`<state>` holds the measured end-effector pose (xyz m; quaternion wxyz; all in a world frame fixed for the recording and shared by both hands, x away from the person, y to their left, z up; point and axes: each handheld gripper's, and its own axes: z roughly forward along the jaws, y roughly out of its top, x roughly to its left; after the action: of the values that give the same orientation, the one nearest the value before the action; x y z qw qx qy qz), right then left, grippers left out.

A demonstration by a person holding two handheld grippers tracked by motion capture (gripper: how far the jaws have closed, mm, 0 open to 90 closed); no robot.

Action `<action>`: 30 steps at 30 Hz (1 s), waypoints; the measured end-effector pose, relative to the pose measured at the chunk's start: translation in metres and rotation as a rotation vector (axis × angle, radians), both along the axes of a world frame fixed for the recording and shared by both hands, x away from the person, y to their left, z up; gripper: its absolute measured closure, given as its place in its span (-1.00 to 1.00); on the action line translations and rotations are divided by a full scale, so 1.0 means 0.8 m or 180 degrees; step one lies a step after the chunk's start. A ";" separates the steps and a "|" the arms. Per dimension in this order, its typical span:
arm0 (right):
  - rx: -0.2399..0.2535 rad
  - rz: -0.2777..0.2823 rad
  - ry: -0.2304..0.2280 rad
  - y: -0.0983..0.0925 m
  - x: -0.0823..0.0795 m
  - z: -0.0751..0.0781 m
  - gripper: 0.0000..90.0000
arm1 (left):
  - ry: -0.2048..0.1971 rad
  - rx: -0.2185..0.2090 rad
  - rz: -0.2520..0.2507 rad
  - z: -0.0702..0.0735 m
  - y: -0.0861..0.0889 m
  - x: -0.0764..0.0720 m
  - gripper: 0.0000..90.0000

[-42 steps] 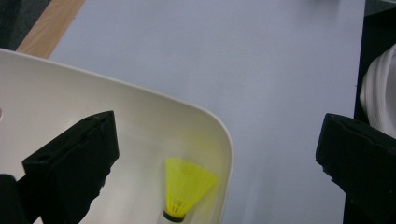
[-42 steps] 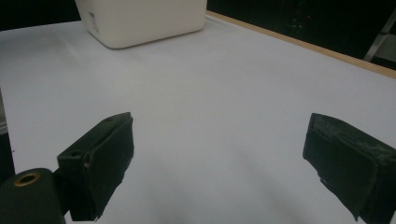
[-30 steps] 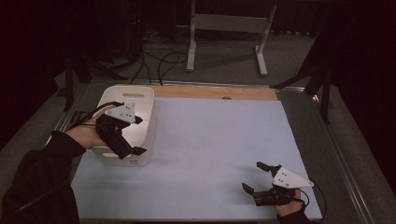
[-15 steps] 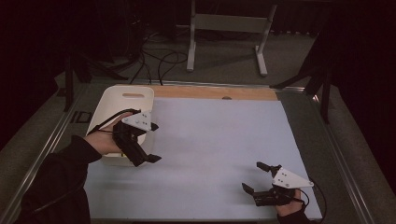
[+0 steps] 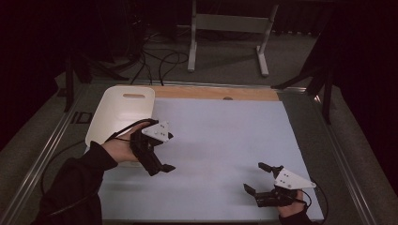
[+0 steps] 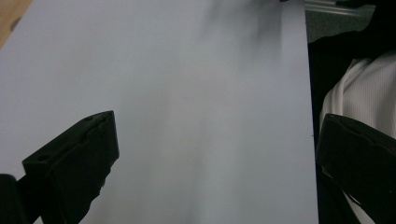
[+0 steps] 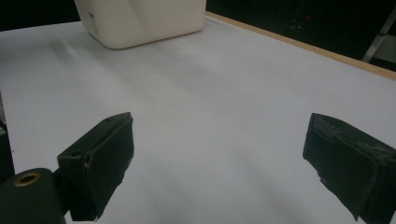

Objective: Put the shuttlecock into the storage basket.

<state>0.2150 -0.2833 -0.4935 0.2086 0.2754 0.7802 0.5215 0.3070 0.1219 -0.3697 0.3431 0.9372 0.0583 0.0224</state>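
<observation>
Looking at the white bin [image 5: 123,112] at the desk's [image 5: 220,140] far-left corner: thin stiff plastic, probably light and slick, so I'd grab its rim by the handle slot. Left gripper [image 5: 158,168] beside it and right gripper [image 5: 259,179] both gape empty.

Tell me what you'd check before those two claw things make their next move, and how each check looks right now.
1. Left gripper jaws open: ok, spread wide in the left gripper view, nothing between them.
2. Right gripper jaws open: ok, wide apart and empty in the right gripper view.
3. White bin upright at the table's far left: ok, sitting flat on the pale mat.
4. Left gripper free of the bin: ok, it hangs over the mat beside the bin's near right corner.
5. What lies inside the bin: cannot tell, its inside looks plain white from above.
6. Space between the grippers: ok, bare mat.
</observation>
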 end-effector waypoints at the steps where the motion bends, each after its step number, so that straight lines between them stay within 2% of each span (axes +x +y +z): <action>1: 0.0000 0.0000 0.0000 0.000 0.000 0.000 -0.81 | 0.0000 0.0000 0.0000 0.000 0.000 0.000 -1.00; 8: 0.0004 -0.0008 0.0008 0.000 -0.001 0.001 -0.81 | -0.0001 -0.0021 0.0000 -0.015 -0.014 -0.007 -1.00; 11: 0.0004 -0.0006 0.0009 -0.001 -0.001 0.001 -0.81 | 0.0051 -0.0053 -0.0010 -0.025 -0.018 -0.012 -1.00; 24: 0.0021 -0.0012 0.0021 0.000 -0.001 0.000 -0.81 | 0.0064 -0.0238 -0.0002 -0.065 -0.019 -0.023 -1.00; 26: 0.0021 -0.0008 0.0017 0.000 0.000 0.000 -0.81 | 0.0030 -0.0255 0.0000 -0.071 -0.021 -0.025 -1.00; 30: 0.0000 -0.0006 0.0018 0.000 0.000 0.000 -0.81 | 0.0047 -0.0248 0.0023 -0.083 -0.023 -0.027 -1.00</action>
<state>0.2147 -0.2832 -0.4936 0.2069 0.2776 0.7805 0.5206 0.2853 0.1039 -0.4363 0.3788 0.9231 0.0650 0.0143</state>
